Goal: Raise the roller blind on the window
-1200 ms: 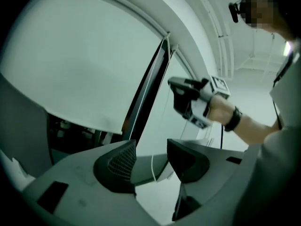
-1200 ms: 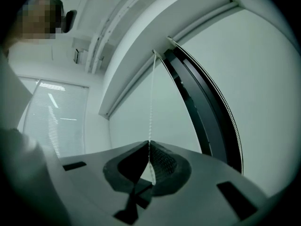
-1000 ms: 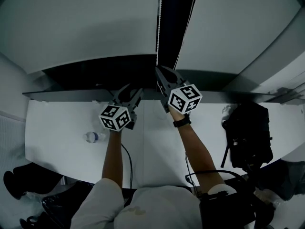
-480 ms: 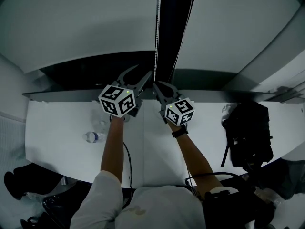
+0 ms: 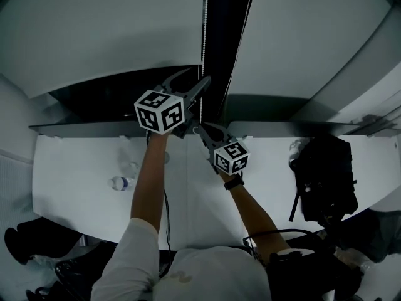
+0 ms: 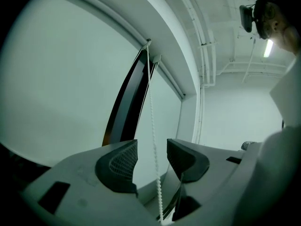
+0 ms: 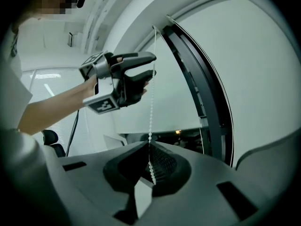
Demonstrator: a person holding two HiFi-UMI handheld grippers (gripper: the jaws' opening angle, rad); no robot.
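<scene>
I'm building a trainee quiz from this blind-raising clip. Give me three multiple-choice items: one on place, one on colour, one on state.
1. Which claw is higher on the bead chain? A left B right C level
2. The backpack is: A red B black C white
3. The right claw is: A wide open B holding a bottle C shut on the chain
Key: A, the left claw shows above in the right gripper view; B, dark all over; C, it pinches the beads.

No readable text; coded square markers on left tongs (image 5: 199,75), right tongs (image 5: 198,126)
</scene>
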